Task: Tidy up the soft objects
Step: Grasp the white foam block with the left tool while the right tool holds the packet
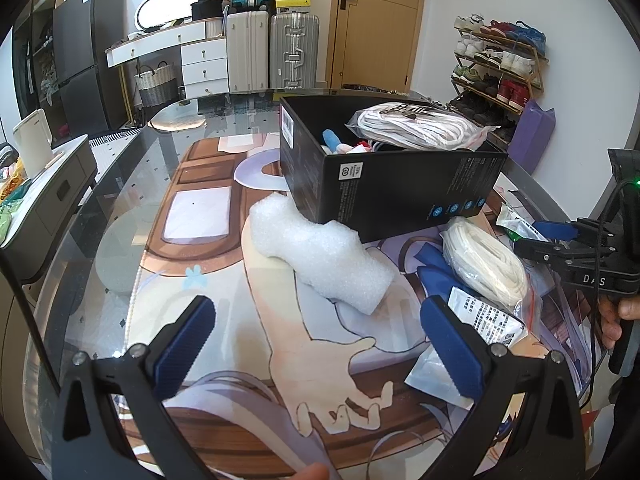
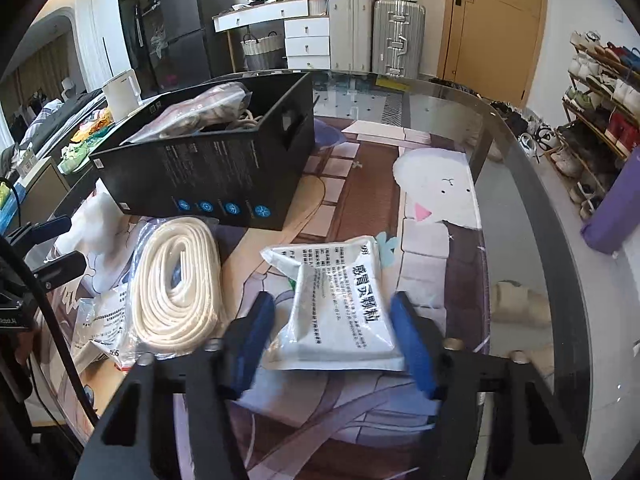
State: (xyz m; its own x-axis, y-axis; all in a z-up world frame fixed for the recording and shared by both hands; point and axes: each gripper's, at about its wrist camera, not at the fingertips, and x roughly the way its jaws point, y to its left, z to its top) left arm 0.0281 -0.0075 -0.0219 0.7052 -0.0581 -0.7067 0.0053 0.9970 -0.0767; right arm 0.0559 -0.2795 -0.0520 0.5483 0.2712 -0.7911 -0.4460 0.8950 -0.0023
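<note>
soft things spread on a glass table (image 2: pixel 516 184) over a printed mat (image 1: pixel 224 320), beside a black box (image 1: pixel 384 188).

the room behind holds suitcases (image 1: pixel 294 54), white drawers (image 1: pixel 204 66), a wooden door (image 1: pixel 380 20) and a shoe rack (image 1: pixel 500 64); the table's curved edge runs to the right, with bare glass there. the right gripper (image 2: pixel 332 340) is spread wide around a white sachet (image 2: pixel 340 308), pads not touching it, its long axis pointing away toward the box. the left gripper (image 1: pixel 316 344) is apart and empty, near a foam roll (image 1: pixel 320 252) lying diagonally against the box. a bagged rope coil (image 2: pixel 176 284) lies left of the sachet.
</note>
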